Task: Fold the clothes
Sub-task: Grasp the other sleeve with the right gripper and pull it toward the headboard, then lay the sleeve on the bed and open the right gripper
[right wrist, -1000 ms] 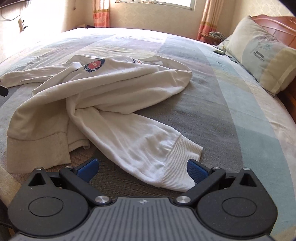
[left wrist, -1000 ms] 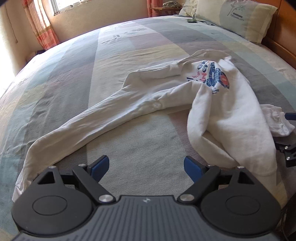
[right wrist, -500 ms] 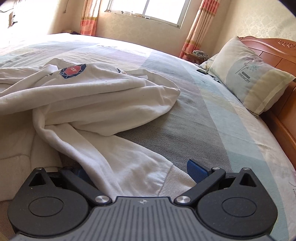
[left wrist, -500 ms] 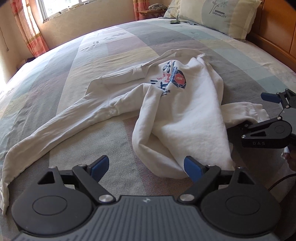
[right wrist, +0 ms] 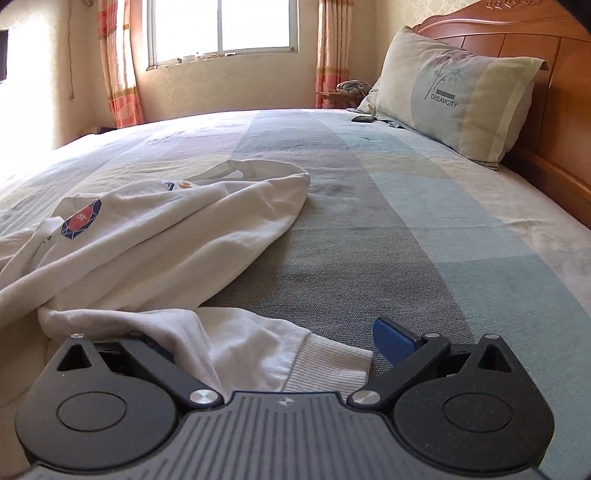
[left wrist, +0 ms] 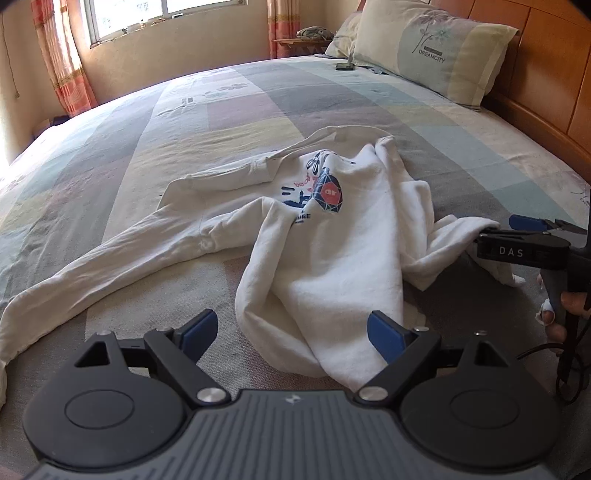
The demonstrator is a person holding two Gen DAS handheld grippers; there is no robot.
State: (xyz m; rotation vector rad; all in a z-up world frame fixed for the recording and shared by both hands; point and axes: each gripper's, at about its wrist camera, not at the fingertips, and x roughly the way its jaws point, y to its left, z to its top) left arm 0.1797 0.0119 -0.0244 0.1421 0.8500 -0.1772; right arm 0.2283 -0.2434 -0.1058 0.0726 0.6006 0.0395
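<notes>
- Sweatshirt [left wrist: 325, 258]: white, crumpled, lay on the striped bed [left wrist: 184, 122]; printed front faced up, one sleeve [left wrist: 92, 273] trailed toward the near left.
- Left tongs [left wrist: 291, 334]: spread wide, empty, low over the near hem of the sweatshirt.
- Right tongs [right wrist: 280, 350]: spread, with the ribbed cuff [right wrist: 328, 365] of the other sleeve lying between them; the left finger was hidden under cloth, the blue right pad [right wrist: 391, 339] was clear of the cuff.
- Pillow [right wrist: 454, 92]: at the far right, against the wooden headboard [right wrist: 554, 74].
- Window [right wrist: 221, 26]: on the far wall, between curtains.
</notes>
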